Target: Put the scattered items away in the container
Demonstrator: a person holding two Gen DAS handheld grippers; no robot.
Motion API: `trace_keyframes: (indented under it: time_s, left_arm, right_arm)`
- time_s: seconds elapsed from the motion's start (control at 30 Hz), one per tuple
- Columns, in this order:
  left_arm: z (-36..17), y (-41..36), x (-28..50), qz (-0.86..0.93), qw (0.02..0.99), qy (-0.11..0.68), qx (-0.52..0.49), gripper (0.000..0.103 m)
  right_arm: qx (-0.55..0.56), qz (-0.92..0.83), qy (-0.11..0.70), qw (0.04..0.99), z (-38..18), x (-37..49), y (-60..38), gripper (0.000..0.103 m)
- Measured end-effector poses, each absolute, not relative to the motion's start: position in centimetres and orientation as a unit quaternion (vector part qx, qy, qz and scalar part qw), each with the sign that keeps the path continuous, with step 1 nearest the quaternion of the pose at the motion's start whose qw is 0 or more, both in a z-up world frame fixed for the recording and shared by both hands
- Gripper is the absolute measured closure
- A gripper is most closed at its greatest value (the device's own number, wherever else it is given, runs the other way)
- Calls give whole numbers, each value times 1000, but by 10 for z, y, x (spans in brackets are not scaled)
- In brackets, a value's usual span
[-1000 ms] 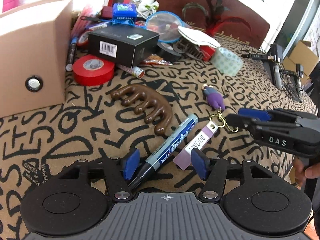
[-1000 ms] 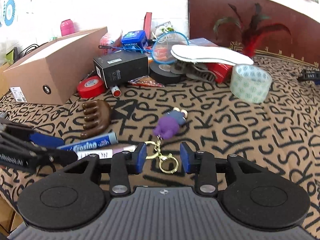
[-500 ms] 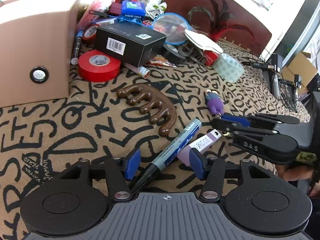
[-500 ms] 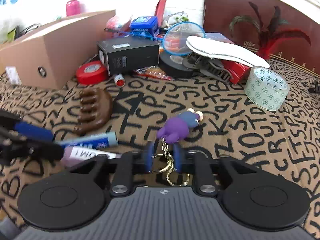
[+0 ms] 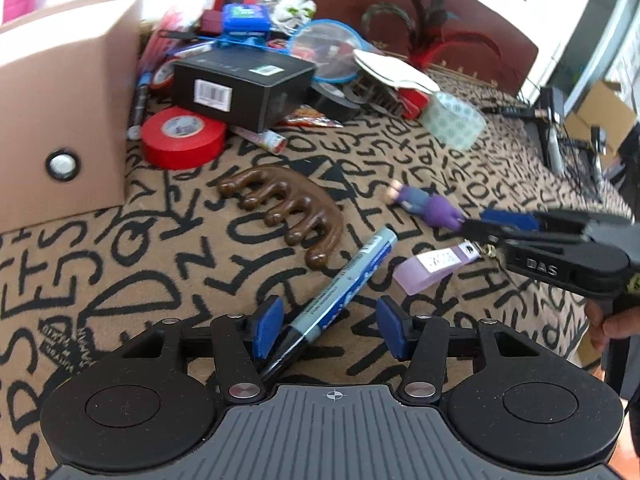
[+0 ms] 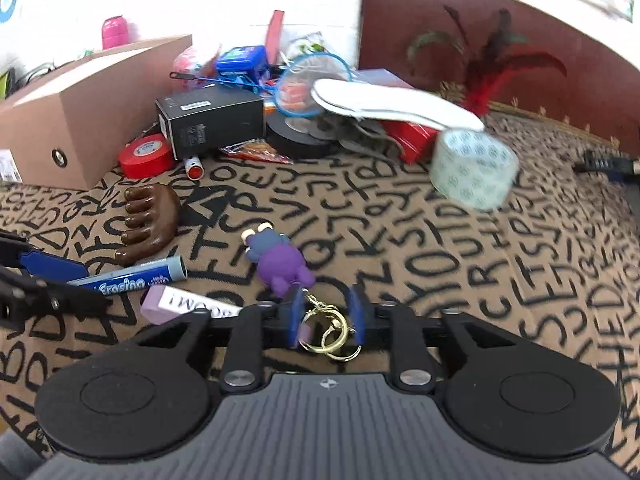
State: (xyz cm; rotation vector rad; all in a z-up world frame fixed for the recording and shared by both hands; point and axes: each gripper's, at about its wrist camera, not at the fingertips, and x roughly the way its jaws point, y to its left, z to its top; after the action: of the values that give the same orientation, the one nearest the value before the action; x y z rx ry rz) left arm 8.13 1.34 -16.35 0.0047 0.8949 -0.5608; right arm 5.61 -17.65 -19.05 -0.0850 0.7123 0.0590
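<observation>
A blue and grey marker [image 5: 344, 276] lies on the lettered cloth between the jaws of my left gripper [image 5: 328, 326], which are closing; the pads do not press it. A purple figure keychain [image 6: 280, 260] lies just ahead of my right gripper [image 6: 326, 314]. Its gold rings [image 6: 330, 336] sit between the right jaws, which are opening. The keychain's lilac tag [image 5: 432, 264] rests beside the marker. The cardboard box [image 5: 60, 100] stands at the far left. In the left wrist view the right gripper [image 5: 476, 222] reaches in from the right.
A brown wooden comb [image 5: 292, 208] lies beyond the marker. Red tape [image 5: 184, 136], a black box [image 5: 240, 80], black tape, a white insole and a patterned clear tape roll [image 5: 452, 120] crowd the back. A hand [image 5: 612, 320] holds the right gripper's handle.
The right jaws shut around the keychain's chain half a second ago and have parted again. The lilac tag slid slightly toward the right gripper. The left jaws have narrowed a little around the marker.
</observation>
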Motion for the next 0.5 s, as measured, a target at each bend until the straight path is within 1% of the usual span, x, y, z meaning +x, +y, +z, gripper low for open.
trace_keyframes:
  time_s: [0.03,0.07,0.1,0.13,0.2,0.27,0.3,0.33,0.37,0.4,0.43,0.5]
  left_arm:
    - [-164,11,80,-262,867,423,15,53]
    - [-164,9,80,-254,871,420,27,62]
    - [-164,10,80,-247,873,420,30,73]
    - [-164,13,82,-241,873,423,18,78]
    - [-164,22,86,-228,874,430,-12,79]
    - [-163,27,88,-207,879,429,-18,81]
    - [-162,28,88,-200,881,427,-18,78]
    - [-161,28,89,-203,880,428,-22,62]
    - [-160,28,91,-209,878,430,-26,58]
    - [-160,26,92,-218,875,432,-26,49]
    - [-160,24,93,-223,874,431,-23,45]
    - [-161,19,94,-223,876,427,-10,45]
  right_arm:
    - [-49,30,349,935,-192,60,-174,53]
    - [-52,33,351,934,-193,63,-173,50]
    - [-52,36,353,933,-193,65,-173,50]
    - [-52,39,356,932,-193,65,-172,51]
    - [-53,55,363,929,-191,63,-169,51]
    - [-48,79,366,926,-188,59,-166,52]
    - [-46,85,365,926,-186,57,-164,52]
    - [-46,87,361,927,-185,56,-161,52]
    - [-46,87,357,929,-183,56,-159,52]
    - [-44,87,354,930,-183,58,-158,52]
    - [-44,85,353,931,-183,62,-156,52]
    - [-49,81,354,930,-185,70,-153,52]
